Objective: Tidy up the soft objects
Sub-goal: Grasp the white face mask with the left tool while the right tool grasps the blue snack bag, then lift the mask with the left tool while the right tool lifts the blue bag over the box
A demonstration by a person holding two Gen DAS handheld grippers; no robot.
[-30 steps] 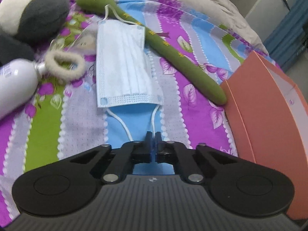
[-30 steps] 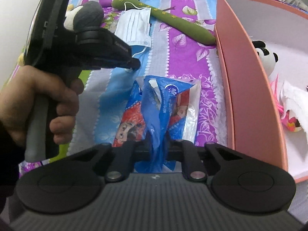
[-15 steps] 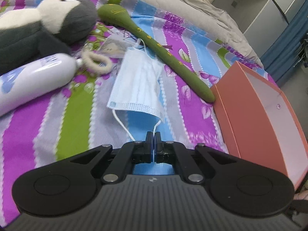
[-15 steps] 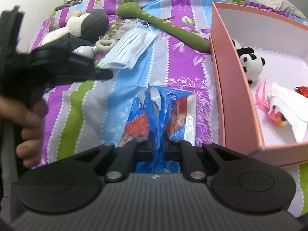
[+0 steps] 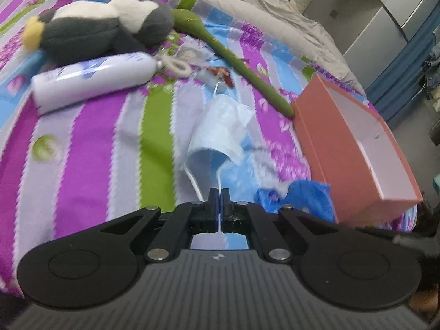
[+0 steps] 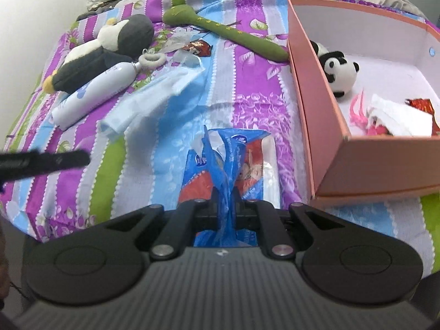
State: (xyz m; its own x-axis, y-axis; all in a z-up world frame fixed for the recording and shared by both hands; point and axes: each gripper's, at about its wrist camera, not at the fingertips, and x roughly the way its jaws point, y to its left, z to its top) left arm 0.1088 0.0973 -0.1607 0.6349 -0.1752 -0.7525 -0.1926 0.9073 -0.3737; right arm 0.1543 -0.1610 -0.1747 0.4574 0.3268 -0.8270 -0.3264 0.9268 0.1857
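Left gripper (image 5: 219,196): jaws pinched together on the white ear loop of the face mask (image 5: 220,129). The mask hangs crumpled from the loop, over the striped bedspread (image 5: 90,143); whether its far end still touches the cloth cannot be told from the blur.

Right gripper (image 6: 225,202): jaws narrow, clamped on a fold of the blue tissue pack (image 6: 228,159), which lies on the bedspread just beside the pink box (image 6: 308,104).

The box is open. Inside: a small panda toy (image 6: 337,71) against the near wall, plus white tissue and something pink.

On the bedspread beyond the mask: penguin plush (image 5: 101,30), white bottle (image 5: 93,78) just beside it, long green soft stick (image 5: 233,57) with its tip touching the box corner.
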